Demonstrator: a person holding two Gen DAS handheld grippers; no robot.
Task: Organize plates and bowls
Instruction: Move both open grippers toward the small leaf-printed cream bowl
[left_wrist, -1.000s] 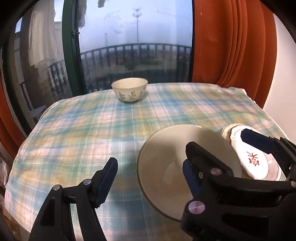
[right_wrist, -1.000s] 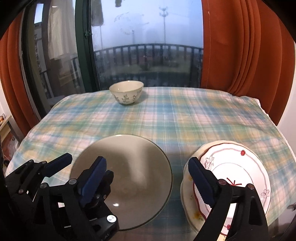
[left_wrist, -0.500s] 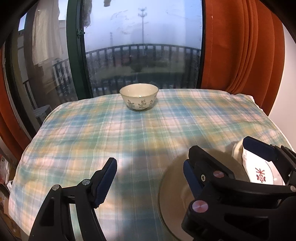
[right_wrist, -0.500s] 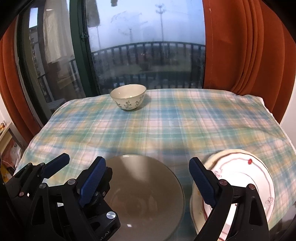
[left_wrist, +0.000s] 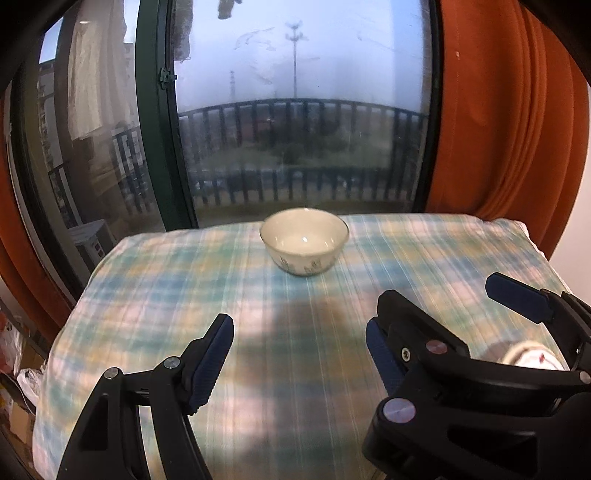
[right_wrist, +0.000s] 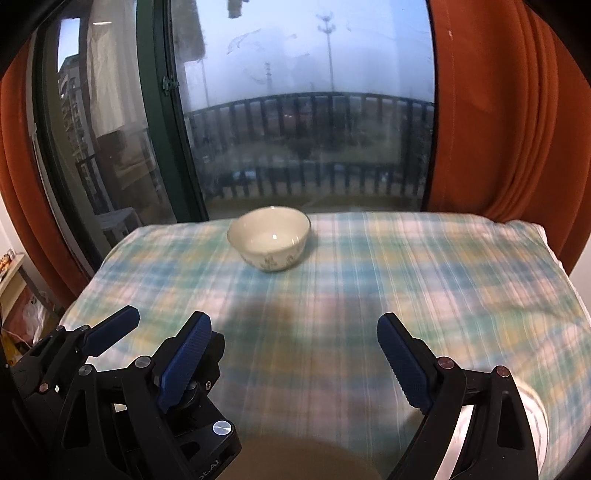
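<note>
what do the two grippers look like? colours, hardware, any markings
Both match: the left gripper and right gripper have matte black angular plastic frames, dark blue ribbed pads on the jaws, and round silver bolt heads at the joints. Faint pale lettering sits on the left gripper's base in the right wrist view, unreadable. No cables or sleeves visible.

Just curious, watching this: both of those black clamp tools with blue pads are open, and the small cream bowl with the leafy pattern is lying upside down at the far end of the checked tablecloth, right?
Not quite. The small cream bowl with the leafy pattern stands upright, its glossy inside showing in the left wrist view. The rest holds: it sits at the far end of the checked tablecloth, and the left gripper and right gripper are both open.
</note>
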